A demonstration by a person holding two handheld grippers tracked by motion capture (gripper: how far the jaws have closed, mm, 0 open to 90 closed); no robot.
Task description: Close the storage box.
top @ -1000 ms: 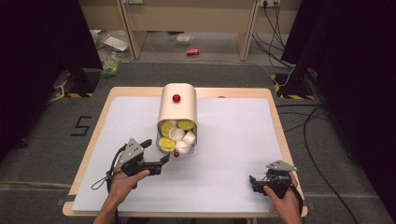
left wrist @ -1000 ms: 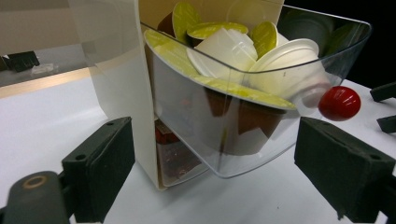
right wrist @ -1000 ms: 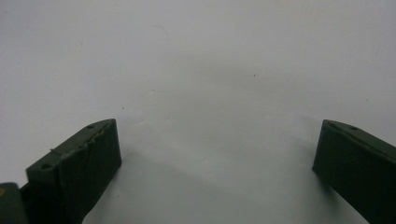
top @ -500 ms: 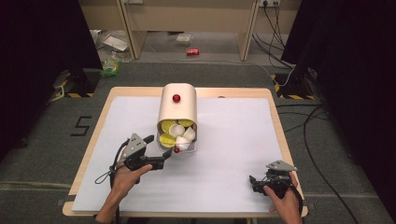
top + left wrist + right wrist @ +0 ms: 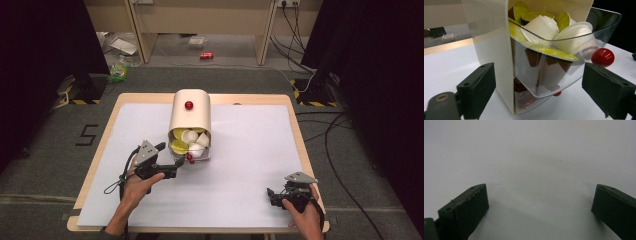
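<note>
The left hand (image 5: pixel 134 184) holds the black two-jaw left gripper (image 5: pixel 176 169) with jaws spread wide; the black two-jaw right gripper (image 5: pixel 270 195) likewise gapes.

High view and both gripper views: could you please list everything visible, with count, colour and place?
Dispenser box: one, cream, red knob on top, centre of table.
Clear drawer: one, transparent, at the box's near end.
Capsules: several, yellow-green and white, in the drawer.
Red knob: one, beside the drawer.
Table: one, white sheet on wood.
Can: one, red, on the floor beyond.
Left gripper: open, at the drawer.
Right gripper: open, near right corner.
</note>
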